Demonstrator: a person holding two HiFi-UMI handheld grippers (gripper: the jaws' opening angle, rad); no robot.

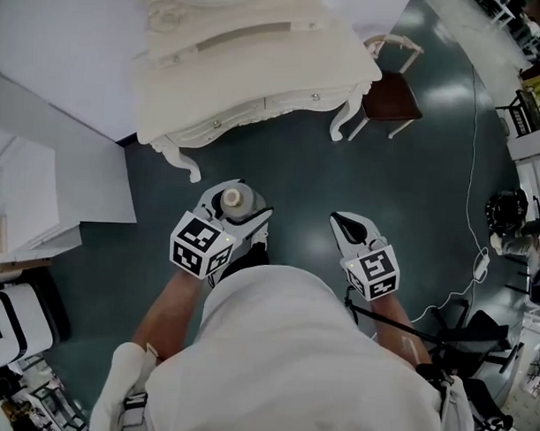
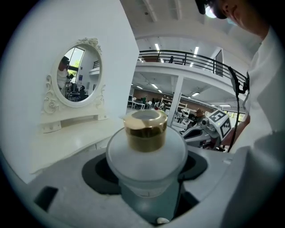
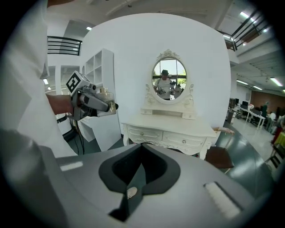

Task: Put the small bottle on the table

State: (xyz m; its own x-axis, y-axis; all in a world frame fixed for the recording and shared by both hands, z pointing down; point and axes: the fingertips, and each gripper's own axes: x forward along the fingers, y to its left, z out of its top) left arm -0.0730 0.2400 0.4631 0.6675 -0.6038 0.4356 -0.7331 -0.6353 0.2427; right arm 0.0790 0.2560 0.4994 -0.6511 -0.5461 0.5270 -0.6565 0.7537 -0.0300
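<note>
Left hand-held gripper (image 1: 235, 205) clamps the small bottle (image 2: 147, 153) upright, gold cap (image 2: 145, 131) up; right hand-held gripper (image 1: 346, 224) closed, empty.

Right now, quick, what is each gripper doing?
Left gripper: shut on the bottle.
Right gripper: shut, holding nothing.

Ceiling strip lights (image 2: 156, 46) give bright, even light. Both gripper views bulge and go black at the corners; the glossy floor (image 1: 447, 84) shows soft glare upper right.
</note>
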